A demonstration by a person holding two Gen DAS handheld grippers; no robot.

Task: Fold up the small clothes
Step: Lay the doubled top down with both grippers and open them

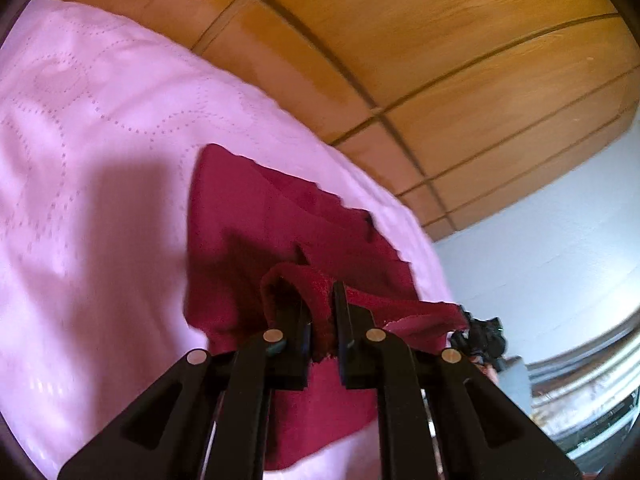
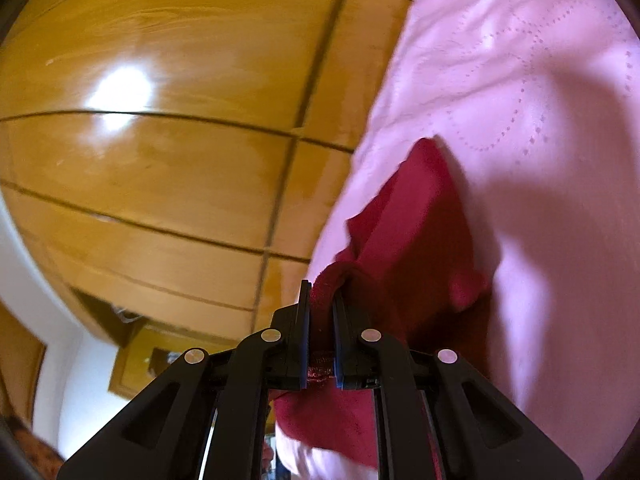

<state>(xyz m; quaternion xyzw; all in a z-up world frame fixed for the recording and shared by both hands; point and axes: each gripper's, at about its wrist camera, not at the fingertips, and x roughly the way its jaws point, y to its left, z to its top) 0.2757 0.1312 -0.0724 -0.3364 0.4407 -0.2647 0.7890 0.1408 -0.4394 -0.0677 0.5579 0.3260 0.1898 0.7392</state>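
A dark red garment [image 1: 280,224] lies on a pink quilted bedspread [image 1: 88,128]. My left gripper [image 1: 322,304] is shut on a bunched edge of it, with red cloth looped up between the black fingers. The lifted edge stretches right to the other gripper [image 1: 476,336], seen at the far end. In the right wrist view my right gripper [image 2: 321,296] is shut on another part of the red garment [image 2: 416,216], whose cloth fills the narrow gap between the pads. The rest of the garment drapes over the pink bedspread [image 2: 540,80].
Wooden wardrobe panels [image 1: 420,40] stand close behind the bed's edge and fill the left of the right wrist view too [image 2: 160,140]. A pale wall [image 1: 540,220] and cluttered shelves [image 1: 592,400] lie at the right.
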